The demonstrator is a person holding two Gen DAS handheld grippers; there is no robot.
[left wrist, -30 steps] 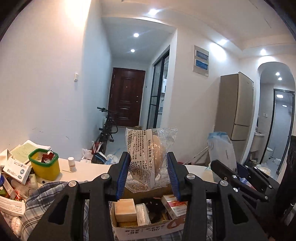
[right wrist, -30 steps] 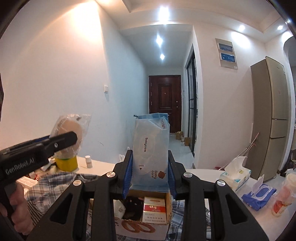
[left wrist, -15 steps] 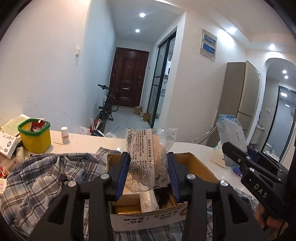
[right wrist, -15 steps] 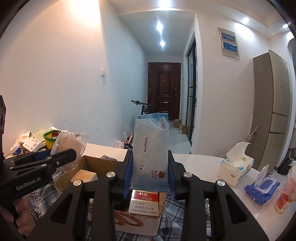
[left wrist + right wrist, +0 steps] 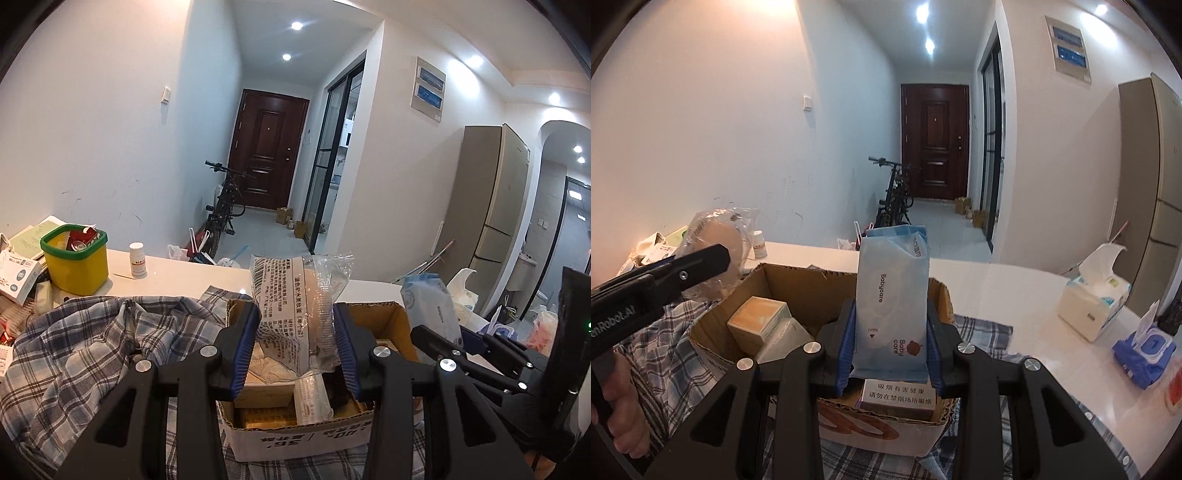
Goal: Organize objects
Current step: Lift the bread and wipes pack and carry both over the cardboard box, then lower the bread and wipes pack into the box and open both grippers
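Left gripper (image 5: 295,347) fingers clamp clear packet (image 5: 299,314), right gripper (image 5: 890,347) fingers clamp wipes pack (image 5: 892,299), both above cardboard box (image 5: 798,291) rim.

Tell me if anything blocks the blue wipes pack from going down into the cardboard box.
Partly. The right gripper holds the wipes pack over the box, but a cigarette carton lies directly beneath it. Open space shows only farther back.
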